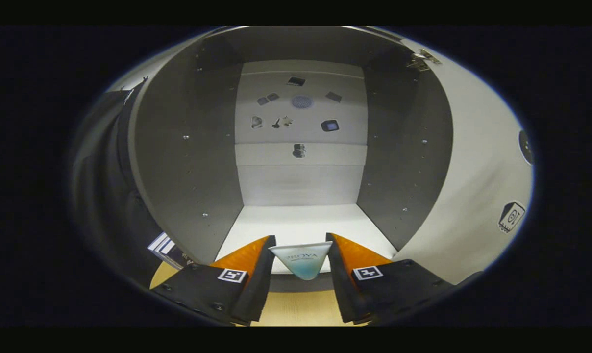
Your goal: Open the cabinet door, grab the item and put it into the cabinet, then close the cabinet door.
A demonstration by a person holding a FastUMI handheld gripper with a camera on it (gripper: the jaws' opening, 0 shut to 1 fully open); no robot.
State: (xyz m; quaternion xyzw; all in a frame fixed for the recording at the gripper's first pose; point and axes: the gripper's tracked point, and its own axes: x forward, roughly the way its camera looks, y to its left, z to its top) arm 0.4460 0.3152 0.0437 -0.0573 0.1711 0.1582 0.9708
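Note:
My gripper (301, 245) is shut on a pale blue-and-white tube (302, 261), which both orange-and-black fingers (249, 260) press from the sides. The tube hangs just above the front lip of the open cabinet (188, 162). The white cabinet floor (301, 223) lies straight ahead of the fingers. Dark grey side walls flank it, and the white back wall (301, 181) carries several small stickers. The white cabinet door (477, 162) stands swung open on the right, with a hinge (423, 59) at its top.
Below the fingers is a tan wooden table top (296, 309). A small box with a striped label (166, 247) sits left of the cabinet's lower corner. Black cloth hangs on the left.

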